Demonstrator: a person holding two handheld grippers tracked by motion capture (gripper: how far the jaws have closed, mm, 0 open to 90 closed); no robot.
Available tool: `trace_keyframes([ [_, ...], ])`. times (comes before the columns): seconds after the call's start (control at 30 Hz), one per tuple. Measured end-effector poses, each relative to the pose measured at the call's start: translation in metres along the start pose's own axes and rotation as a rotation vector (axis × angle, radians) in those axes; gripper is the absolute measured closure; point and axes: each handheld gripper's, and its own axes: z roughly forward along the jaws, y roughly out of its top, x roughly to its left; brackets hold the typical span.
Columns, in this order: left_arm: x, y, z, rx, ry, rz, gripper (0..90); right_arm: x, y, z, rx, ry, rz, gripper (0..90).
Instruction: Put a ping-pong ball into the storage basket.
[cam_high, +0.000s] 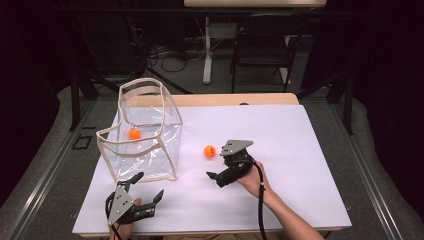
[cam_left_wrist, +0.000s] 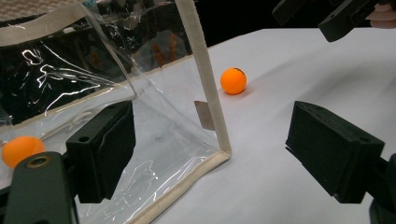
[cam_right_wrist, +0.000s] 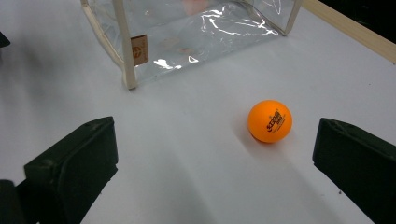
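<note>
**A light, rolling ball waits just ahead of the right gripper**

The small orange plastic table-tennis ball (cam_right_wrist: 270, 121) lies free on the white tabletop (cam_high: 280, 130), out in the open and well apart from the clear plastic bag with cream fabric trim (cam_high: 145, 135). In the right gripper view it sits at about 1 o'clock between the jaws, nearer the right one, touching neither. The right gripper (cam_high: 219, 172) has its jaws spread wide, with room to spare on both sides of the ball.

The ball looks hollow, very light, hard and smooth, so it will probably roll or squirt away at the slightest one-sided nudge. The best hold is likely across its widest middle, both pads closing evenly and gently; hard pressure could dent the thin shell.

A second orange ball (cam_high: 134, 134) already rests inside the bag, at about 9 o'clock from the loose one in the high view. The left gripper (cam_high: 142, 187) hangs at the bag's near corner, jaws apart and holding nothing. The bag's film is floppy and crinkled, so its mouth may sag.
</note>
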Motion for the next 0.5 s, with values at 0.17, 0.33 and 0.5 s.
trace_keyframes([
  [0.17,-0.0003,0.0001,-0.0005,-0.002,0.002,0.003,15.5,0.0003,0.0008,-0.0003,-0.002,0.0,-0.003,0.0],
  [0.33,-0.0007,0.0003,0.0001,-0.001,0.0,0.003,15.5,-0.0023,0.0018,0.0007,-0.003,0.0,0.002,0.0],
  [0.5,-0.0003,-0.0001,-0.0002,-0.003,0.002,0.002,15.5,-0.0057,0.0028,0.0034,-0.004,0.0,0.008,0.0],
])
